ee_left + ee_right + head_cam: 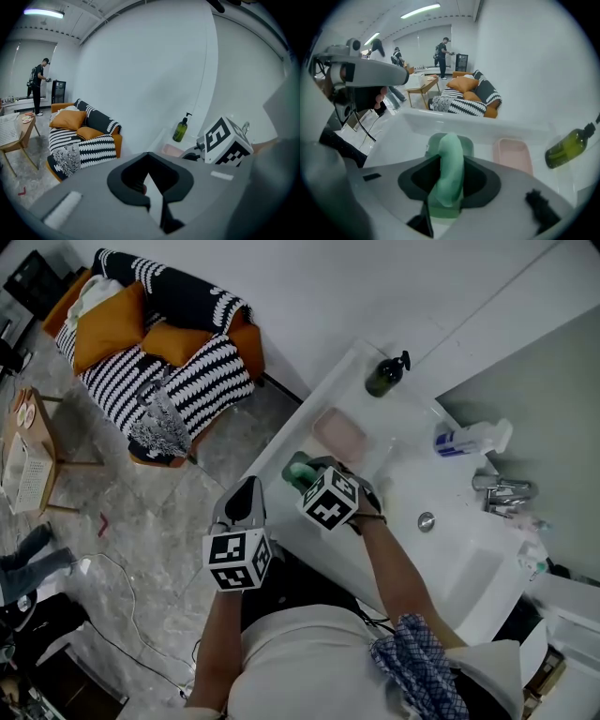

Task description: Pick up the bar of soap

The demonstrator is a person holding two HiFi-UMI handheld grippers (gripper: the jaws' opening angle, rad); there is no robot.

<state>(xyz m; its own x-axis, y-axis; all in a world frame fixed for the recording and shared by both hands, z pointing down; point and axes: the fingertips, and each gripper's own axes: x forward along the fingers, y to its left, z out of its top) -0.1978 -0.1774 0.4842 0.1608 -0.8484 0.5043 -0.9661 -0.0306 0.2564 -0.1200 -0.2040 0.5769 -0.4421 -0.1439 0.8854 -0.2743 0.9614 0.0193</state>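
Observation:
A pale green bar of soap (pixel 449 168) stands on edge between the jaws of my right gripper (pixel 449 180), just above a green soap dish (pixel 468 143) on the white counter (pixel 393 140). The pads press on both of its flat sides. In the head view the right gripper (pixel 314 472) points steeply down at the green dish (pixel 296 469) near the counter's left end. My left gripper (pixel 246 504) hangs off the counter's front edge, above the floor, holding nothing. Seen from its own camera, the left gripper (pixel 149 157) has its jaws together.
An empty pink dish (pixel 339 435) lies just beyond the green one. A dark green pump bottle (pixel 386 374) stands at the wall, a white spray bottle (pixel 469 439) and a tap (pixel 502 493) by the basin (pixel 450 549). A striped sofa (pixel 159 343) stands on the left.

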